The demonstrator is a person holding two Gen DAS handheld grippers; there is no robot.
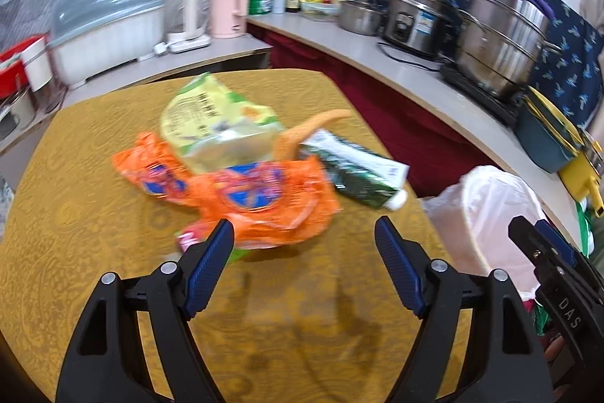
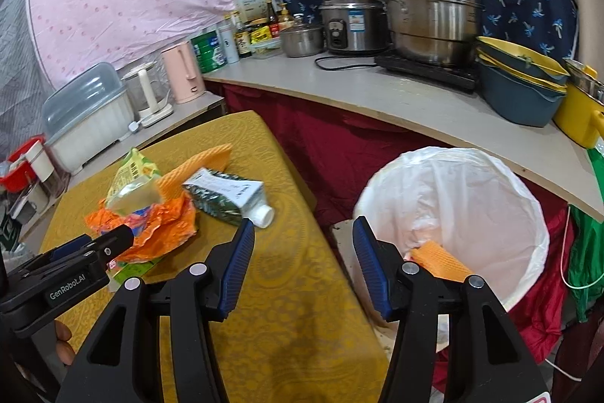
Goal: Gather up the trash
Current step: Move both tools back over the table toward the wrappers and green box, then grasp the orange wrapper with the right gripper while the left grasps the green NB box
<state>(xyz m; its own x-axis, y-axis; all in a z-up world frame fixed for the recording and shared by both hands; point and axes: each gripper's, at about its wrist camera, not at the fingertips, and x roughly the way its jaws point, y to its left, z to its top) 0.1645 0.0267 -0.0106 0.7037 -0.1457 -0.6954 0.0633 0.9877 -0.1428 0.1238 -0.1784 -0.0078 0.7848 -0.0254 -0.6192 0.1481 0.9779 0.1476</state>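
- The left gripper (image 1: 304, 233) hovers at the lower middle of its view, jaws wide apart and empty, aimed at the trash pile.
- Most of the job looks undone: at frame centre on the yellow worktop (image 1: 94, 176) lie a crumpled orange wrapper (image 1: 241, 195), a pale green packet (image 1: 211, 119), an orange mesh piece (image 1: 298, 135) and a green-and-white tube (image 1: 358, 172), overlapping.
- The right gripper (image 2: 304, 233) sits lower centre of its view, jaws half open, holding nothing.
- At right, the white-lined trash bin (image 2: 472, 199) beside the worktop already holds one orange mesh piece (image 2: 438, 259).
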